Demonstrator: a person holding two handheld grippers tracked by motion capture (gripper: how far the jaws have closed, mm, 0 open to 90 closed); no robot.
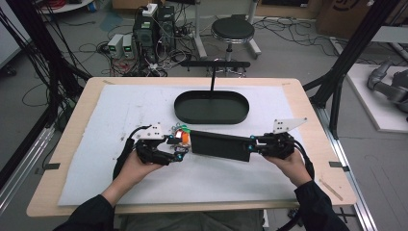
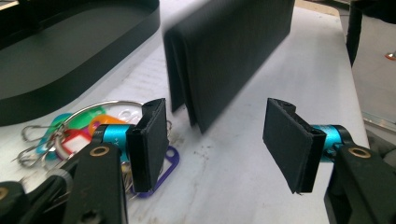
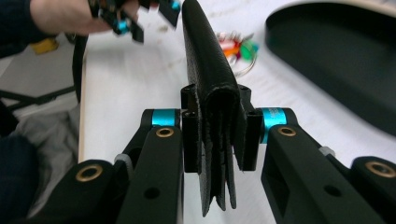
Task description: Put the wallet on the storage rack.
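Note:
A long black folded wallet (image 1: 219, 145) hangs level above the white mat between both hands. My right gripper (image 1: 251, 145) is shut on its right end; in the right gripper view the pads squeeze the wallet (image 3: 215, 112) edge-on, with my right gripper (image 3: 218, 140) around it. My left gripper (image 1: 178, 147) is open at the wallet's left end, its jaws apart from it. In the left gripper view the wallet (image 2: 224, 51) floats beyond my left gripper (image 2: 224, 137), nothing between the pads. A bunch of keys with coloured tags (image 1: 180, 133) lies on the mat by the left gripper.
A black oval tray (image 1: 211, 107) stands at the back middle of the white mat (image 1: 120, 110). The keys with tags (image 2: 79, 128) lie just left of the left jaw. A stool, cables and boxes are on the floor beyond the table.

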